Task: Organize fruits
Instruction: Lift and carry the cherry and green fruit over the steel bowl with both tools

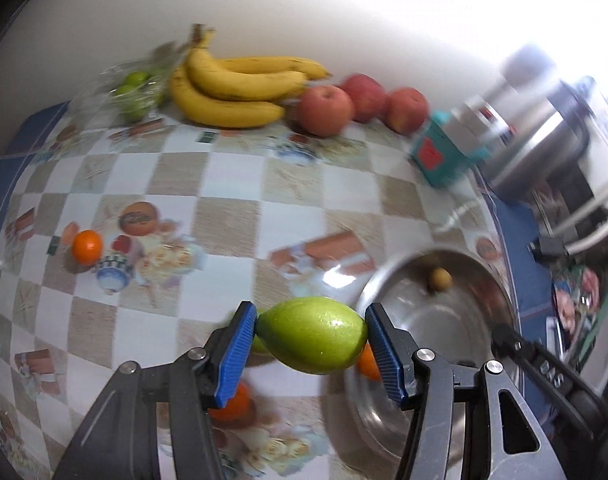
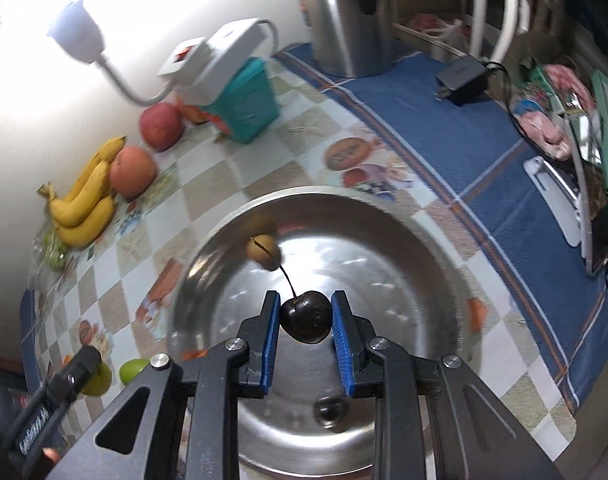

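Bench (image 1: 231, 184): checked cloth, fruit spread over it. Steel bowl (image 2: 384, 248) lies directly under the right claw and just right of the left claw; one small tan fruit (image 2: 263, 250) sits inside, beyond the right claw's tips.

Bananas (image 1: 231, 92) and apples (image 1: 324, 110) lie far ahead of the left claw, by the wall.

Left claw (image 1: 312, 338): about half open, pads pressed on both ends of a green fruit (image 1: 312, 334), held clear of the bench, short of the bowl rim.

Right claw (image 2: 306, 322): nearly closed, pinching a dark cherry (image 2: 306, 320), stem up, above the bowl floor.

Step, as judged: drop both fruits in the bowl. Lower the cherry near the floor before release; carry the green fruit past the rim first, avoiding the tan fruit.

Pose: both claws point steeply down.
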Tool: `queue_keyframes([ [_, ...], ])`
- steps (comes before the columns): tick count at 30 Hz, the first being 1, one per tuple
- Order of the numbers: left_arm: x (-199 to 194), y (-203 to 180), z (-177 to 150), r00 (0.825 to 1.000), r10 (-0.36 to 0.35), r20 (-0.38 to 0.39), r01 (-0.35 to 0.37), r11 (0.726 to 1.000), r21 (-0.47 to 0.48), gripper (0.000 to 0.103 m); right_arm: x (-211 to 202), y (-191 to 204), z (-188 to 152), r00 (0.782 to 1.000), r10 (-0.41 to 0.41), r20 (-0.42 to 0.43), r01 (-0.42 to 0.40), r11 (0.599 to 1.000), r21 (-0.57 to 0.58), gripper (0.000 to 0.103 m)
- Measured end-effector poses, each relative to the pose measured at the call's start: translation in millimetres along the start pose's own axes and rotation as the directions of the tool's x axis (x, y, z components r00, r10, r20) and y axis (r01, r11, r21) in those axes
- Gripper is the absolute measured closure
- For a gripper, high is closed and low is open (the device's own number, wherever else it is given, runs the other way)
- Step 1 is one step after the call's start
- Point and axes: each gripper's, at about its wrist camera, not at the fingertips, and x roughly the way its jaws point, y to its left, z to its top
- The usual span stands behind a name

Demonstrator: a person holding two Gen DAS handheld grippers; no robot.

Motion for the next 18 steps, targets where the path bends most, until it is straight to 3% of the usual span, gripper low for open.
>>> queue_keyframes([
  [11,16.4,-72.0,-37.1,0.997,-0.026,-0.074,0.040,0.979,0.201,0.043,-0.8,-40.2,7.5,1.000,-0.016,0.015,0.014,0.995,0.094,0.076],
  [18,30.1,-82.0,-48.3,0.994,-0.002,-0.107,0.027,0.972,0.235,0.043,4.4,-46.8,8.4,1.000,-0.016,0.008,0.015,0.994,0.107,0.076],
])
